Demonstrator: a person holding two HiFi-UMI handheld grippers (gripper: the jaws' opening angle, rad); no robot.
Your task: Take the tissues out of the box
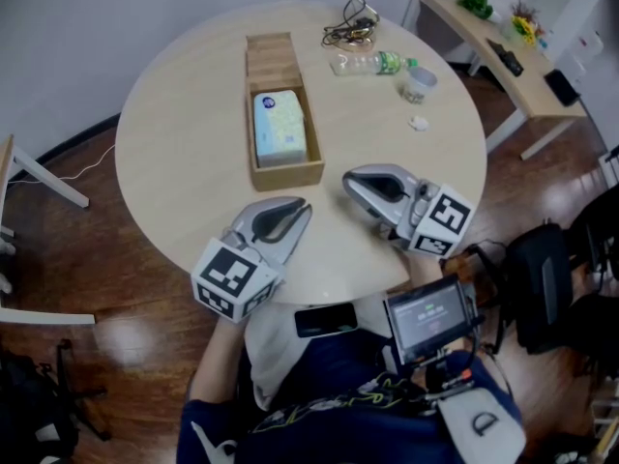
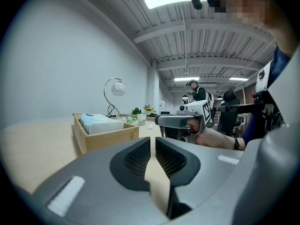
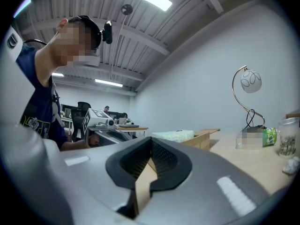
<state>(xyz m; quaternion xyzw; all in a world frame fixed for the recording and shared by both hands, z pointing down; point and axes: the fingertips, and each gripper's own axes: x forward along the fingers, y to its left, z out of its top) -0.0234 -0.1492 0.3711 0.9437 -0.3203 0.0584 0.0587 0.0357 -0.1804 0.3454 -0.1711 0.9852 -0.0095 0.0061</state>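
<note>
Starting nearest me at the worktop's edge, my left tool and right tool are both closed and empty. Beyond them the tissue pack lies inside the wooden box. It looks light, soft and slick-wrapped, so I'd pinch its long sides gently.

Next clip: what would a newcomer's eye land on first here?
A long wooden box lies in the middle of the round table, with a pale tissue pack in its near end. Near the table's front edge, the left gripper and right gripper are both shut and empty, short of the box.
</note>
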